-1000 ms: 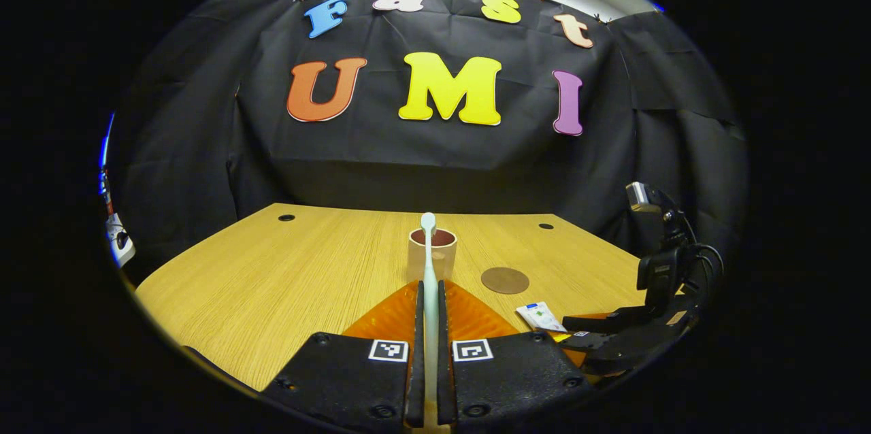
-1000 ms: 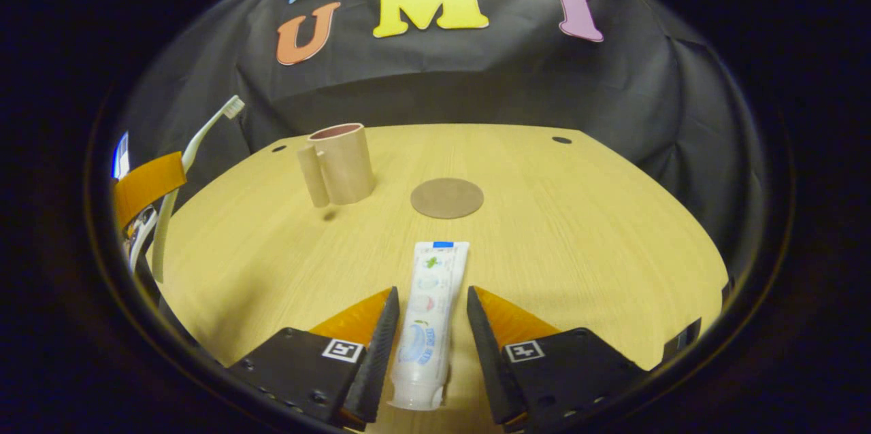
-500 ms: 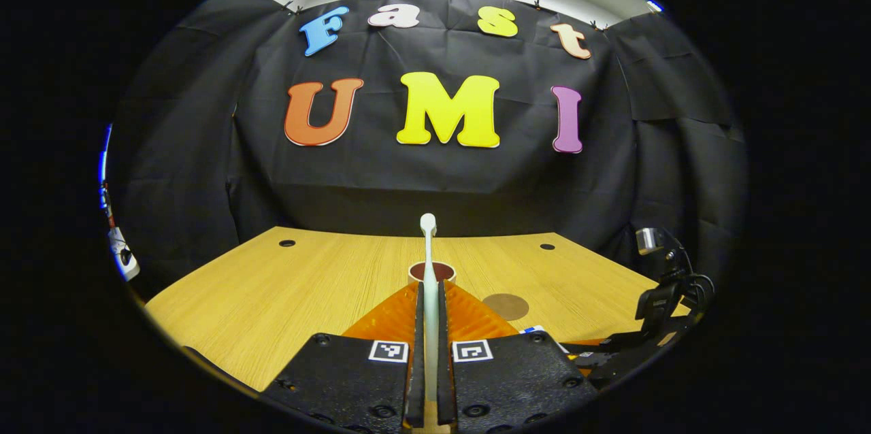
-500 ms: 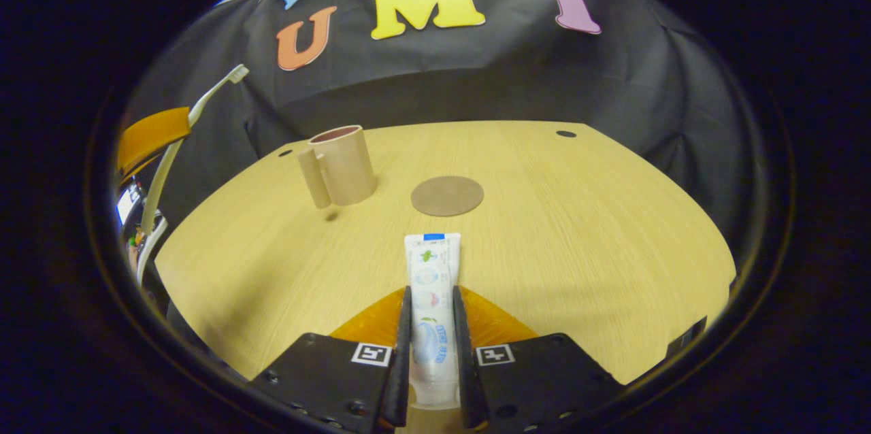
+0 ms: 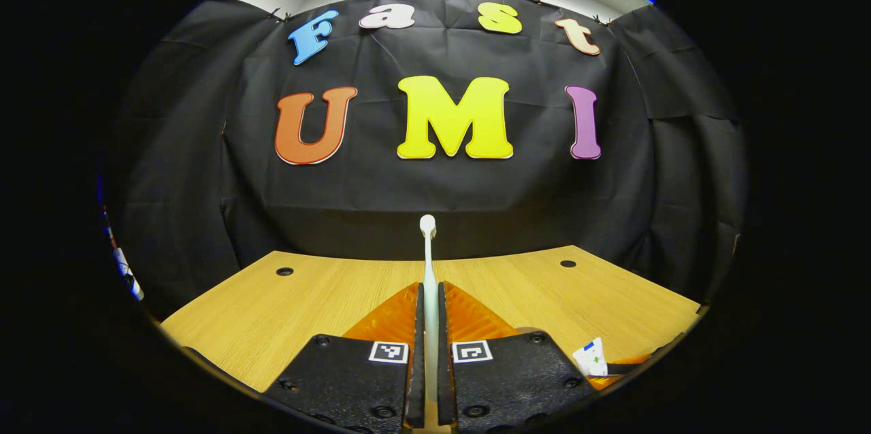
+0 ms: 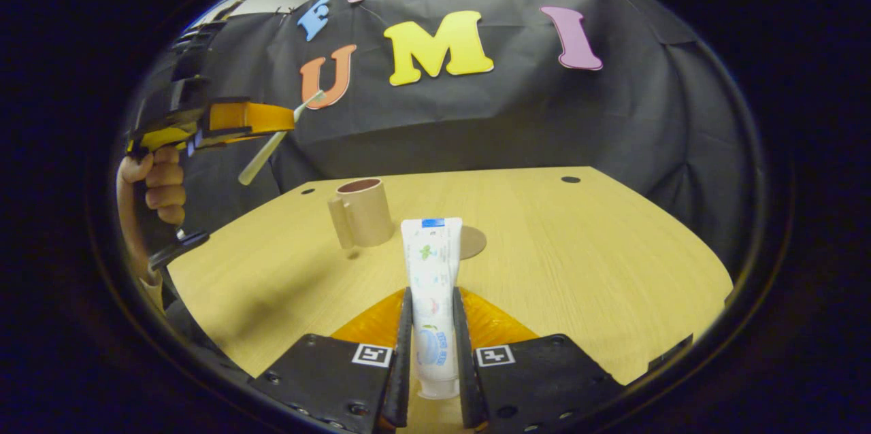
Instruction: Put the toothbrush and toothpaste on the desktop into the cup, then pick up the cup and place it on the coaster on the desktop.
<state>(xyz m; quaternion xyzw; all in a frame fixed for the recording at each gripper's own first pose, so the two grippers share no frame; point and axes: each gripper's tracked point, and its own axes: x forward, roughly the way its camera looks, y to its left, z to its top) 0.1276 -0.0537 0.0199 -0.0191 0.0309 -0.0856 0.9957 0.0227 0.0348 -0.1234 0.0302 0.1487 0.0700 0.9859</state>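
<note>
Both tools are loaded, so it's all about getting things over the cup, which is sitting upright toward the far left part of the desktop, coaster just beside it. The left gripper is pinching the toothbrush, long axis running straight out along its fingers; in the right gripper view it's hanging high off the left edge, tilted, above and left of the cup. The right gripper is squeezing the toothpaste, pointing up. The left one looks closer to the cup, so the brush probably goes first.
</note>
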